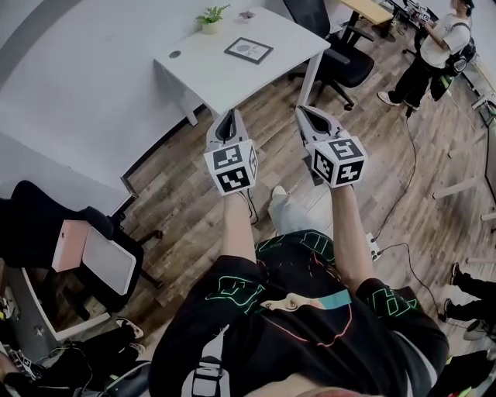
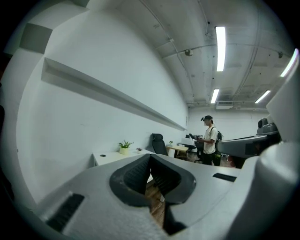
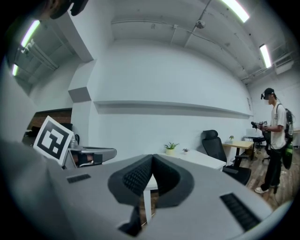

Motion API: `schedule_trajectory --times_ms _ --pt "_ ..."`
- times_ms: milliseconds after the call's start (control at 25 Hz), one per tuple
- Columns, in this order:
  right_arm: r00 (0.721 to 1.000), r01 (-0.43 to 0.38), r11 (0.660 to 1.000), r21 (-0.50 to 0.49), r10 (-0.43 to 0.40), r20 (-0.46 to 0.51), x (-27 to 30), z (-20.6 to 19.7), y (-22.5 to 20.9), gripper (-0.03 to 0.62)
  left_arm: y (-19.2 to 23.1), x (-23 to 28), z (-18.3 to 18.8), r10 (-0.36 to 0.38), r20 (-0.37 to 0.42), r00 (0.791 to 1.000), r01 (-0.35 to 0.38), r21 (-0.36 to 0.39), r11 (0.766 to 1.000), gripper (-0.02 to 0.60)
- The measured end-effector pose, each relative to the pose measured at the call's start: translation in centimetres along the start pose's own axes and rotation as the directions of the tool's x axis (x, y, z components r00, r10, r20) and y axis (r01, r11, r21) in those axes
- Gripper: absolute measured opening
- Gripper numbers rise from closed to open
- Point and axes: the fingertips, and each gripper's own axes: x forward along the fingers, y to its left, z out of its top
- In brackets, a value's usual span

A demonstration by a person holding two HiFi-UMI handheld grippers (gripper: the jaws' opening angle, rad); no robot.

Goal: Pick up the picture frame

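The dark-rimmed rectangular picture frame (image 1: pixel 249 50) lay, seemingly flat, on the white rectangular desk (image 1: pixel 205 74), near a small green potted plant (image 1: pixel 211 18). The grey left gripper (image 1: pixel 229 116) and grey right gripper (image 1: pixel 304 112) hung short of the desk, jaws pressed together, empty.

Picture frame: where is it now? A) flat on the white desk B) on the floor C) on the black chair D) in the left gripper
A: the picture frame lies flat on the white desk, near the potted plant, with nothing touching it.
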Motion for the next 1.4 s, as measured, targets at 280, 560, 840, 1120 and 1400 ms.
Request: schedule_trajectory --times_ms 280,560,840,1120,1400 --pt "1.0 -0.015 1.0 -0.004 0.015 -0.001 3.2 -0.1 -1.4 0.005 1.5 3.2 -0.2 0.023 -0.023 0.999 -0.023 -0.002 1.0 0.0" --pt "1.0 -0.001 1.0 0.017 0.001 -0.004 7.0 -0.1 -4.8 0.005 1.9 7.6 0.0 0.023 -0.021 1.0 -0.023 -0.009 1.0 0.0" --pt "0.999 0.0 0.999 0.05 0.003 -0.05 10.5 -1.7 -8.1 0.005 1.2 12.6 -1.5 -0.019 -0.044 0.999 0.015 -0.069 0.998 0.0" --pt "0.996 0.004 0.997 0.076 0.003 -0.094 13.4 -3.5 -11.5 0.005 0.5 17.0 -3.3 -0.033 -0.089 0.995 0.024 -0.098 0.995 0.0" --pt "0.994 0.001 0.995 0.101 0.009 -0.107 16.6 -4.3 -15.3 0.005 0.2 21.5 -4.3 -0.022 -0.119 0.993 0.011 -0.098 0.995 0.0"
